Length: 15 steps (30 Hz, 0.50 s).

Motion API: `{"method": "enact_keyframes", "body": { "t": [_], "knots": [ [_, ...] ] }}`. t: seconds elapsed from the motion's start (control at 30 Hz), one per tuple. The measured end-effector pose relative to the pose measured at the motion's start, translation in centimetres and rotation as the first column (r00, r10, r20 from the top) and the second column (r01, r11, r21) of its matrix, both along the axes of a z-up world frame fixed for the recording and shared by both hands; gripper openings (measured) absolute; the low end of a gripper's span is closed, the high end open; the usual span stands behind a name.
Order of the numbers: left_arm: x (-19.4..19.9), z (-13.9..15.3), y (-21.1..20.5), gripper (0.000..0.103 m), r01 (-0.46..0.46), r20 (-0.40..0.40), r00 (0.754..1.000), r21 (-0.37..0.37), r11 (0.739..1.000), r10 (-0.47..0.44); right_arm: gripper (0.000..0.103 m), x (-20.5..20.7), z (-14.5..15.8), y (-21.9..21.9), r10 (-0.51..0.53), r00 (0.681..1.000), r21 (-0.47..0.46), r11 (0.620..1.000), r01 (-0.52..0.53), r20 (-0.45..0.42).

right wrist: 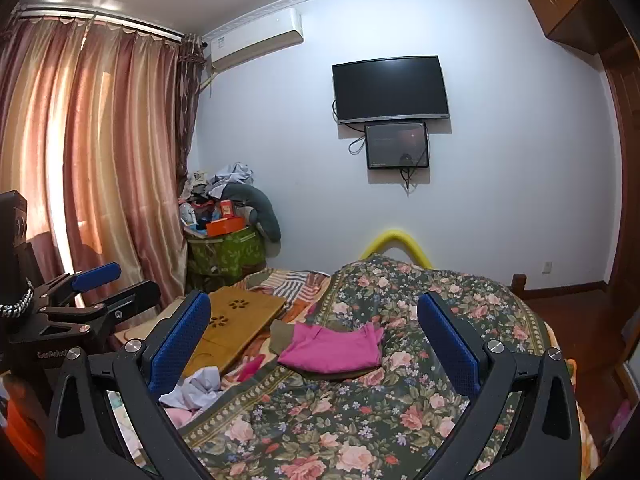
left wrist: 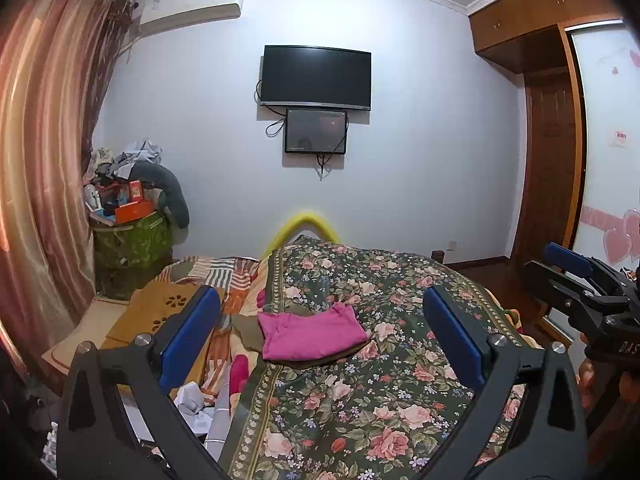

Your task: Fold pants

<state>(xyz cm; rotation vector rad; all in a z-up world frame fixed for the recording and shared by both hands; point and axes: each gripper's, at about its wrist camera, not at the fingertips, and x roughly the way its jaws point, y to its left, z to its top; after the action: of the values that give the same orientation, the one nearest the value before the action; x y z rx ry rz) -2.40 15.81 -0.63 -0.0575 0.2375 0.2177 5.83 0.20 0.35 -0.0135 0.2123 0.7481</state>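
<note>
Only your left wrist view shows the wardrobe [left wrist: 560, 128] right of the floral quilt [left wrist: 360, 380]. Folded pink pants [left wrist: 310, 334] lie flat on that quilt. Your left tool [left wrist: 320, 344] and right tool [right wrist: 316, 344] stand wide, holding nothing.

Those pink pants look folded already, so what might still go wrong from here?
The pink pants lie on an olive garment, so a low grab might catch both. The floral quilt beneath is soft and rumpled, so its fabric could get pinched too. Both tools, left and right, are open and empty.
</note>
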Motion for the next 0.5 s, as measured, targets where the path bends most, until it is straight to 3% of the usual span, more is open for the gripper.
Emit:
{"method": "enact_keyframes", "body": {
  "t": [0.5],
  "knots": [
    [0.18, 0.1, -0.08, 0.103, 0.031, -0.004, 0.999, -0.005, 0.999, -0.031, 0.103, -0.03, -0.24, -0.2, -0.008, 1.0, 0.006, 1.0, 0.008, -0.006]
  ]
}}
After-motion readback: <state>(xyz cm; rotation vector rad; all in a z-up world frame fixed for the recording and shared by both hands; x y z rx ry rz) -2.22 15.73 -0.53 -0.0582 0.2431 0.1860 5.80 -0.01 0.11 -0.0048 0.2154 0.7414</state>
